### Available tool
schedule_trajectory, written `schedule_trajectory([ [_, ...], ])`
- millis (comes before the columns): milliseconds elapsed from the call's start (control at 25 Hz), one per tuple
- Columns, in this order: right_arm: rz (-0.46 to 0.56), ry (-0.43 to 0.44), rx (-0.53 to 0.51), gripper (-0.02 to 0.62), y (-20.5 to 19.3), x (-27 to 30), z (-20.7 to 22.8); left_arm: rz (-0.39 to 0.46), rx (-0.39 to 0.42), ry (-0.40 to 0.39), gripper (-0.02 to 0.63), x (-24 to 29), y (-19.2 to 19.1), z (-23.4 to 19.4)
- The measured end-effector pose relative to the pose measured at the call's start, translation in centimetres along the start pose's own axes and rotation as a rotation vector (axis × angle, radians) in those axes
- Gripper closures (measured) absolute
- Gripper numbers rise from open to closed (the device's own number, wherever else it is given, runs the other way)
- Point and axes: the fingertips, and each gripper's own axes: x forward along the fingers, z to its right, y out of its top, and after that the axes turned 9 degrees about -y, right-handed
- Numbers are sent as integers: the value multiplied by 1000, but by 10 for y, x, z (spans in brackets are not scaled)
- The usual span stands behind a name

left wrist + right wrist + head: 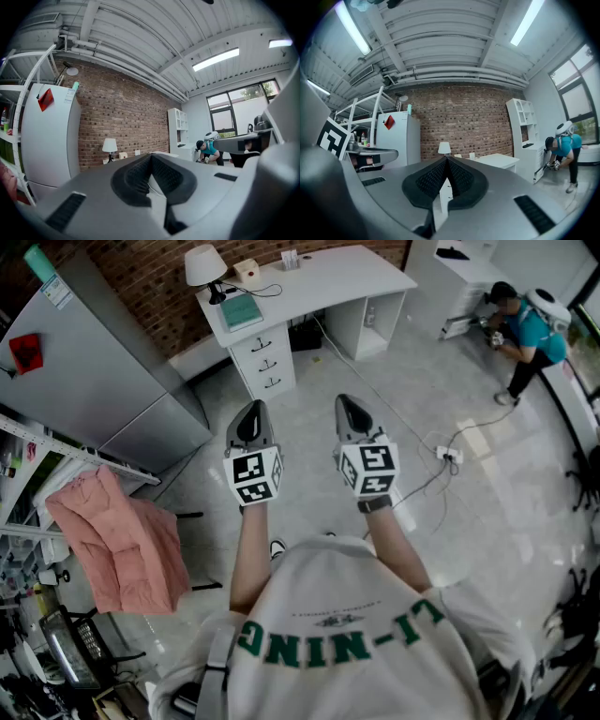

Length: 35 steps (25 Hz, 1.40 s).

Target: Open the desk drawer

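Observation:
A white desk (319,282) stands against the brick wall at the far side of the room. Its stack of three drawers (265,357) with dark handles sits under the left end, all closed. My left gripper (251,420) and right gripper (351,412) are held side by side well short of the desk, both shut with nothing between the jaws. In the right gripper view the gripper (446,160) points at the drawers (446,186), which show just below the closed tips. The left gripper (151,157) points toward the desk's lamp (109,145).
A grey refrigerator (94,371) stands left of the desk. A pink cloth (122,549) hangs over a chair at my left, beside a shelf rack (28,442). A power strip (449,456) and cables lie on the floor. A person in a teal top (530,329) crouches at the far right.

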Motion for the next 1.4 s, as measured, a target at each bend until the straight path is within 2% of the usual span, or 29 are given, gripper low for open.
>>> schedule_trajectory([
  [160,7,-105,36,593,1,-5,42,5,-12,3,606,8,1,20],
  [240,6,-127,63,592,-1,-6,57,-6,-8,-5,606,11,-3,32],
  [400,-34,-86,104,592,-18,4,57,-43,0,-5,607,18,-17,38],
  [600,-96,-6,88,592,-37,29,35,-61,-7,2,607,39,-26,26],
  [720,-140,10,91,592,-52,53,33,-70,-17,-4,607,63,-35,17],
  [1040,-166,81,51,592,-58,147,26,-93,-71,27,606,146,-48,-38],
  [1400,-174,166,-11,592,-43,284,2,-72,-84,113,606,223,-36,-133],
])
